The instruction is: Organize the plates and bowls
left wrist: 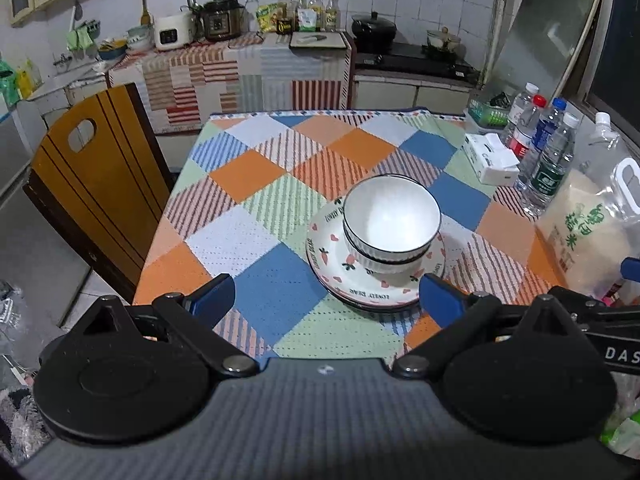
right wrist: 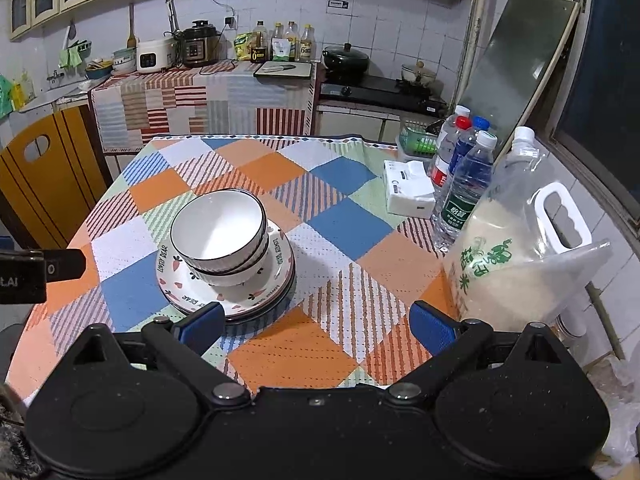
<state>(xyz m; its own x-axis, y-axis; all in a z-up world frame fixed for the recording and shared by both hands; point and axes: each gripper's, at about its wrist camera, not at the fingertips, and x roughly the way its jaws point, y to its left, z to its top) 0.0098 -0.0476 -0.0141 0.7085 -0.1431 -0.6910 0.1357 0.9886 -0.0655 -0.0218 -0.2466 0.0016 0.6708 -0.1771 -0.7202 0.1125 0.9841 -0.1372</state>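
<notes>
On tablecloth (left wrist: 256, 184), two nested bowls (left wrist: 390, 220), stacked plates (left wrist: 340, 256)

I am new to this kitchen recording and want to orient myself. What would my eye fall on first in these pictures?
First, the stack of dishes in the middle of the checked tablecloth: two nested white bowls sitting on patterned plates. Next, the big bag of rice and the water bottles along the table's right side. Both grippers, left and right, are open and empty, apart from the stack.

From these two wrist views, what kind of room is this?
Almost certainly a home kitchen: a gas stove with a black wok, a rice cooker on the counter, and a cloth-covered dining table holding stacked bowls and plates.
</notes>
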